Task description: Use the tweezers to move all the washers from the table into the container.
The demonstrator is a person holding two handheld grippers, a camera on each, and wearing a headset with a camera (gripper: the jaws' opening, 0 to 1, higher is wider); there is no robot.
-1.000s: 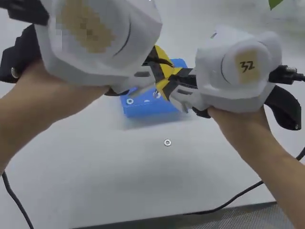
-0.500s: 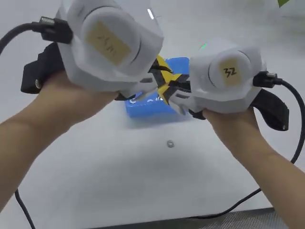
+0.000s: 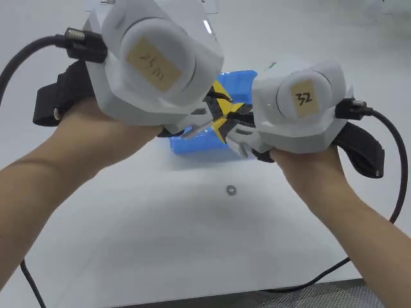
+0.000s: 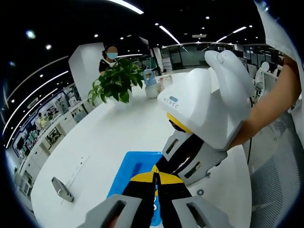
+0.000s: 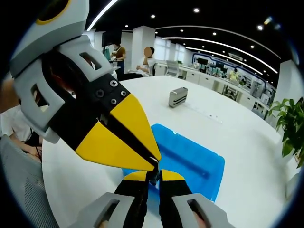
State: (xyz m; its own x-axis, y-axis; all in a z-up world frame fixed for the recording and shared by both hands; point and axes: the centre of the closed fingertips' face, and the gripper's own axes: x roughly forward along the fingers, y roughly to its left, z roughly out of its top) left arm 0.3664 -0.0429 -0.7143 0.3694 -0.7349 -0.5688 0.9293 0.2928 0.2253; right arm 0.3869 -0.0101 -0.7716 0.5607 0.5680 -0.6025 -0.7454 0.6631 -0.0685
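One washer (image 3: pixel 230 189) lies on the desk (image 3: pixel 160 250), near side of the blue container (image 3: pixel 192 146), left gripper (image 3: pixel 215 117) and right gripper (image 3: pixel 227 126) jaws pinched narrow above that around the tweezers (image 3: pixel 194 132), so I'd lower slow and straight.

In the head view the two gripper housings cover most of the blue container (image 3: pixel 192 145). Just its near edge and a far right corner show, and what lies inside it is hidden. The tweezers cannot be made out. The jaws of the left gripper (image 4: pixel 155 178) and the right gripper (image 5: pixel 153 175) meet tip to tip over the container, each blocking the other's sight, so whether either pinches anything cannot be told. The lone washer (image 3: pixel 231 189) on the near table is too small for detail. A small ring (image 4: pixel 200 192) right of the jaws in the left gripper view is too faint to name. The person's forearms (image 3: pixel 51 186) and a black cable (image 3: pixel 321 274) run off the picture's edges.
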